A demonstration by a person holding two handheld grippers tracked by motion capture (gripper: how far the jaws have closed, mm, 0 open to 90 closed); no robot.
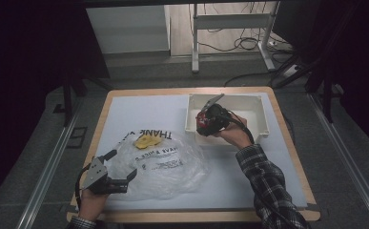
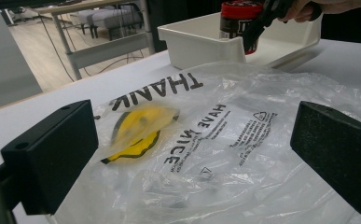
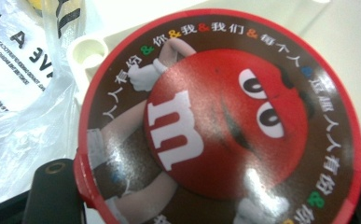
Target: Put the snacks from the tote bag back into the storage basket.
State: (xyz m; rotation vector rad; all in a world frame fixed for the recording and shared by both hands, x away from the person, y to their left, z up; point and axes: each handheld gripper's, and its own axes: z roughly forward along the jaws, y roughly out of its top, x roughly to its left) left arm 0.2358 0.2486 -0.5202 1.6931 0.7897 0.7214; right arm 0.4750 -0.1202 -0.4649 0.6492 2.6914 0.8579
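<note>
A clear plastic bag printed "THANK" with a yellow smiley lies flat on the white mat; it is also the plastic bag in the left gripper view. My left gripper rests open at its near-left edge, jaws spread wide on either side of the film. My right gripper is shut on a red-lidded brown candy tub at the front-left corner of the white bin. The tub's lid with a red cartoon face is close up in the right gripper view; the tub also sits behind the bin's wall.
The mat lies on a wooden table with edges on all sides. Metal rails run along the floor left and right. A white frame stand and cables are beyond the far edge.
</note>
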